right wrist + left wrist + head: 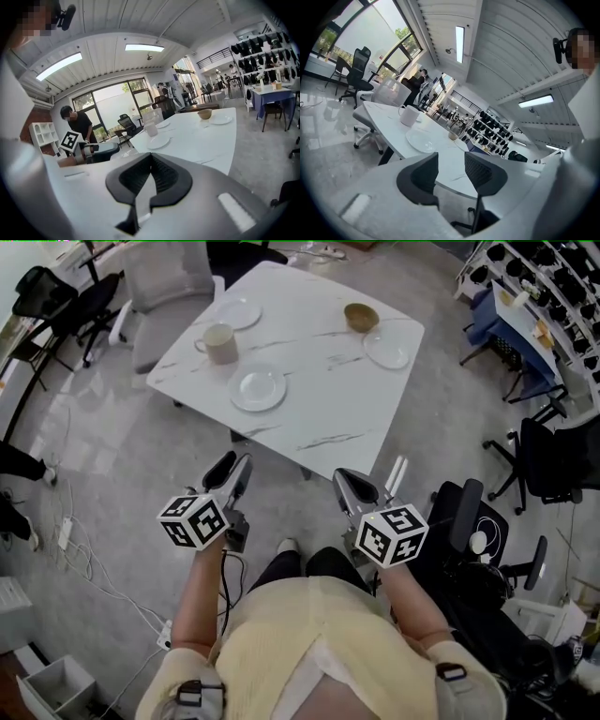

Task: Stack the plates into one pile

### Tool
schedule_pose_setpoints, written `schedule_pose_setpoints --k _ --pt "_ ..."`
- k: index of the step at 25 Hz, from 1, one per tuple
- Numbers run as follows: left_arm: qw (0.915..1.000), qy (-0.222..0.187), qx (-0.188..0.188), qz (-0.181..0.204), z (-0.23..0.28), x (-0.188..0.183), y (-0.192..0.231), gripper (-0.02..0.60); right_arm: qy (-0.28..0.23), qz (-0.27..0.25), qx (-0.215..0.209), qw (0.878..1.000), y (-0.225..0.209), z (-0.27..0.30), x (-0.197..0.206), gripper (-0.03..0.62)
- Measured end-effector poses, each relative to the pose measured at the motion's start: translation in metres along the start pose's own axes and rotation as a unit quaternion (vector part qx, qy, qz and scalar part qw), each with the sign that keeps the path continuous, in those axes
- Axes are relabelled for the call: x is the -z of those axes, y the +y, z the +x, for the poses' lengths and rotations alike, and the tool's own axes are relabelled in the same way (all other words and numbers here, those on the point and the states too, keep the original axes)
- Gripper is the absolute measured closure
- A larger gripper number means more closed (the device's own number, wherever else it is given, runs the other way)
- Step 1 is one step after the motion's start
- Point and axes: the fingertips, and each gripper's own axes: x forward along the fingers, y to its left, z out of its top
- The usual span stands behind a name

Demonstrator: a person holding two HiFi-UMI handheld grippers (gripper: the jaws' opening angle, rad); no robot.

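Three white plates lie apart on the white marble table (319, 418): a near one (258, 388), one at the far left (238, 313) and one at the right (387, 350). My left gripper (234, 467) hangs over the floor short of the table's near edge, open and empty. In the left gripper view the jaws (451, 171) stand apart, aimed at the near plate (421, 140). My right gripper (354, 486) is beside it, also short of the table, shut on nothing. The right gripper view shows its pads (150, 164) meeting, with the near plate (158, 142) ahead.
A beige mug (219, 343) stands between the left plates, and a tan bowl (361, 317) sits by the right plate. A grey chair (164, 287) is at the table's far left, black chairs (469, 531) at my right. Cables (84, 559) trail on the floor.
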Motion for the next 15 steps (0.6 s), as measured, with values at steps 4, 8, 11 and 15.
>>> schedule_pose_setpoints --k 4,8,11,15 --pt "0.9993 -0.005 0.001 -0.037 0.018 -0.006 0.014 0.392 0.011 -0.002 0.006 1.0 -0.01 0.01 -0.002 0.594" --pt "0.9923 -0.016 0.016 -0.122 0.044 -0.007 0.026 0.373 0.015 0.0 0.005 1.0 -0.025 0.026 -0.011 0.592" --pt "0.9871 -0.016 0.007 -0.159 0.06 -0.005 0.034 0.368 0.016 -0.002 -0.005 1.0 -0.036 0.041 -0.023 0.593" --pt "0.9882 -0.016 -0.045 -0.145 0.079 -0.005 0.051 0.37 0.02 -0.013 -0.026 0.999 -0.053 0.059 -0.04 0.592"
